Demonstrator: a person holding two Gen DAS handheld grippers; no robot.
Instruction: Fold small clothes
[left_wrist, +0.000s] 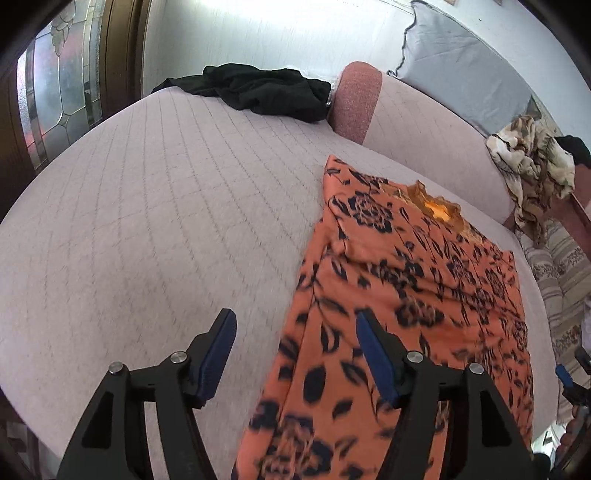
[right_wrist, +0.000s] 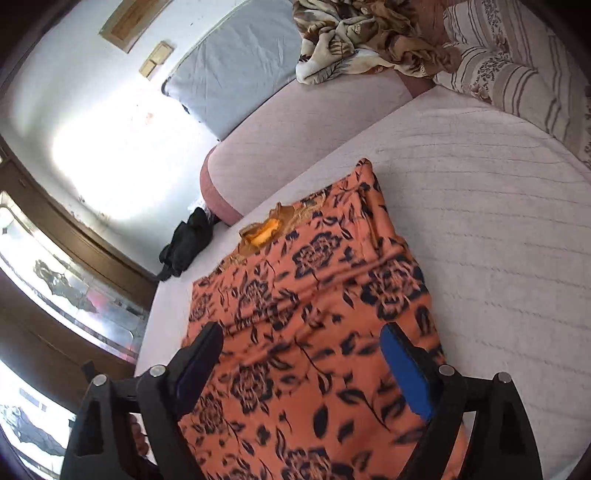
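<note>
An orange garment with a dark floral print (left_wrist: 413, 295) lies flat on the pale quilted bed (left_wrist: 166, 221), its neckline at the far end. It also shows in the right wrist view (right_wrist: 314, 314). My left gripper (left_wrist: 295, 325) is open and empty, hovering over the garment's left edge near its near end. My right gripper (right_wrist: 303, 343) is open and empty, hovering above the near part of the garment, with its fingers spread across the garment's width.
A crumpled black garment (left_wrist: 258, 88) lies at the bed's far end, next to a pink bolster (left_wrist: 356, 99). A grey cushion (left_wrist: 461, 70) leans on the wall. A brown patterned blanket (left_wrist: 532, 162) and striped bedding (right_wrist: 517, 74) lie beside the bed (right_wrist: 498, 221).
</note>
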